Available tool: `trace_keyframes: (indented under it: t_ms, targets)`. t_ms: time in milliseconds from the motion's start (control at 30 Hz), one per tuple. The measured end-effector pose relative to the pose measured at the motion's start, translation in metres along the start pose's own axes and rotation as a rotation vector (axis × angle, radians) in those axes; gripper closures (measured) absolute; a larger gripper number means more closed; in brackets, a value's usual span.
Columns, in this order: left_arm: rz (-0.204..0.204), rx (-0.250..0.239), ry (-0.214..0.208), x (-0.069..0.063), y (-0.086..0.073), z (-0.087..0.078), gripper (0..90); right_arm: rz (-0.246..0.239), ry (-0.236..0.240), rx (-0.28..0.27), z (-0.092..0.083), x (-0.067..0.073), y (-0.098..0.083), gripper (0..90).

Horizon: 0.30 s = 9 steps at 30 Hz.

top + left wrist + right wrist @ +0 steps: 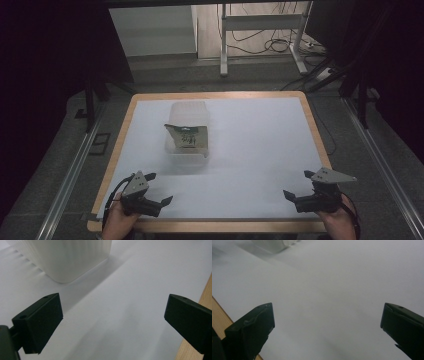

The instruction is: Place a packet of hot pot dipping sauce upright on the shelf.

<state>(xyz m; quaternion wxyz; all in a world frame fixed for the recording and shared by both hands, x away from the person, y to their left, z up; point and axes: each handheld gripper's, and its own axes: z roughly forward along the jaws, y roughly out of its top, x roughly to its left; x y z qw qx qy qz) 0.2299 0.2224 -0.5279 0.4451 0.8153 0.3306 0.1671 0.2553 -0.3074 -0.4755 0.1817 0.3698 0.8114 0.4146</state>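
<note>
A translucent white plastic container (188, 130) stands on the white table top (255, 140), left of centre, with a dark green packet (187, 136) leaning inside it. My left gripper (157, 188) rests near the front left edge, open and empty, a short way in front of the container. In the left gripper view the container's ribbed corner (67, 260) rises ahead of the spread jaws. My right gripper (299, 185) sits at the front right, open with nothing between its fingers. The right gripper view catches the container (273, 244) far off at the top left.
The table has a light wooden rim (215, 95). Beyond its far edge stand a white metal frame (260, 35) and loose cables (280, 45) on the floor. Dark stands flank both sides. A wide stretch of white surface lies between the grippers.
</note>
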Motion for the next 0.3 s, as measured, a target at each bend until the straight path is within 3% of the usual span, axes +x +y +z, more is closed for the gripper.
trace_keyframes:
  t_ms: [300]
  targets:
    - [-0.003, 0.005, 0.001, 0.0, 0.0, 0.001, 1.9, 0.036, -0.031, 0.028, -0.006, -0.006, -0.015, 0.0]
